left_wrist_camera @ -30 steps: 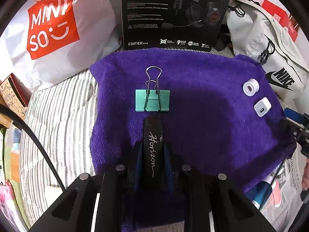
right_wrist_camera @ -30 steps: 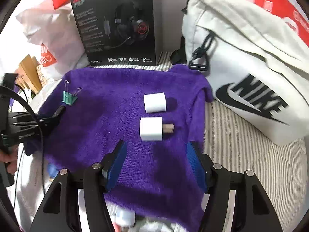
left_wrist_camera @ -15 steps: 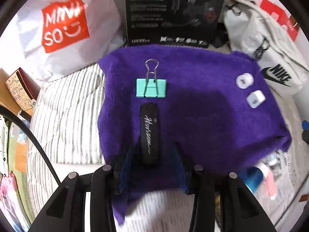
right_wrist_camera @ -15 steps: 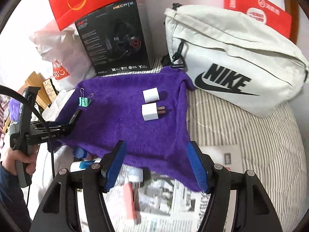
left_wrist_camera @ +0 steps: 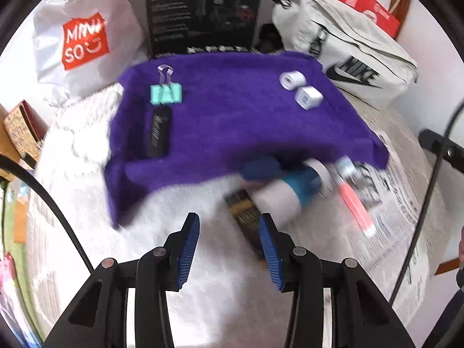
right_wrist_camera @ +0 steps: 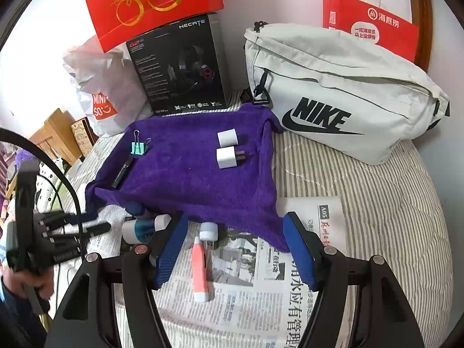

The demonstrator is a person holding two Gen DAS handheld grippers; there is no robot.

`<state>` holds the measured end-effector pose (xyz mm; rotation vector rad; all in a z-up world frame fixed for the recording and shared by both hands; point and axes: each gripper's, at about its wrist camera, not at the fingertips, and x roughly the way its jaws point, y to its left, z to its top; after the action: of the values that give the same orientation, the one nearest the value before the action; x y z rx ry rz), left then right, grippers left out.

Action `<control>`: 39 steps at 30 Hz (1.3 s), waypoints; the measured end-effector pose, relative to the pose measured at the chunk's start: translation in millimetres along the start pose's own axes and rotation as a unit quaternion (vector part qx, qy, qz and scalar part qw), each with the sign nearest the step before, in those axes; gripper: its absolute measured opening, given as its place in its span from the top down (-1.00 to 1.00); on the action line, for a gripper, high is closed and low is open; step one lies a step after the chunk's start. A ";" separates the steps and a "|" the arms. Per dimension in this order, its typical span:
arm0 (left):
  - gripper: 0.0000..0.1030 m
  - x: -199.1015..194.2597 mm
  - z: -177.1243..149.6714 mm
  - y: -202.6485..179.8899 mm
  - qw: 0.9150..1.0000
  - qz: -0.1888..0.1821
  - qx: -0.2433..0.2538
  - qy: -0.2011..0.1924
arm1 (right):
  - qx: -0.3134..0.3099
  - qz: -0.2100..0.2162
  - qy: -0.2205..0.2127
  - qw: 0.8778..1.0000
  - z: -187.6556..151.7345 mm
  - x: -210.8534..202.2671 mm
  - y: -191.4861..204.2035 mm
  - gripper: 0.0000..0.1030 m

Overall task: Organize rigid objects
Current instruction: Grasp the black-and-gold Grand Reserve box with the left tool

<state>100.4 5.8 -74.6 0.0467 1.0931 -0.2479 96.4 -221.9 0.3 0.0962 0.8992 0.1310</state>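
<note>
Left claw is spread w/ nothing in it, black stick lies on the purple towel just below the green clip, prob grouped. Right claw also spread and empty, lower center of frame over the pink pen on the newspaper, prob next.

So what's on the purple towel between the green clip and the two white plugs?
Nothing: just bare purple towel between the clip and the plugs. The black stick lies below the clip, not between. The right wrist view shows it best.

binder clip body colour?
Mint green binder clip, silver wire handles; clearest in the left wrist view.
</note>
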 end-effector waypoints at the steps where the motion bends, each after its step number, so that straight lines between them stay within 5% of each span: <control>1: 0.20 3.0 -4.5 -4.1 1.000 -0.005 -0.001 0.003 | -0.001 0.000 -0.001 1.000 -1.7 -1.6 0.2 -0.34; 10: 0.18 27.6 -16.4 -24.9 1.000 0.008 0.016 0.020 | -0.012 -0.003 0.013 1.000 -19.1 1.1 8.5 -0.39; 17: 0.15 20.7 -23.2 2.0 0.999 0.036 0.004 0.024 | -0.017 0.000 0.025 1.000 -25.6 11.9 10.2 -0.39; 25: 0.15 30.7 -8.8 -4.8 0.999 0.026 0.043 0.013 | -0.019 0.001 0.044 0.999 -29.4 29.9 8.2 -0.39; 26: 0.22 31.9 -6.8 -5.8 0.999 0.025 0.046 0.010 | -0.018 -0.001 0.046 0.999 -30.0 31.3 6.9 -0.39; 27: 0.53 32.2 -5.6 -6.6 0.999 0.022 0.049 0.008 | -0.017 -0.002 0.047 0.999 -30.6 32.3 5.8 -0.39; 39: 0.56 31.1 -2.9 -5.9 0.999 0.012 0.045 0.006 | -0.008 0.002 0.067 0.998 -38.9 47.8 -6.2 -0.39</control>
<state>110.1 -4.9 -102.9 0.1410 1.0919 -0.2760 95.8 -219.5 -61.6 0.0759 1.0325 0.1495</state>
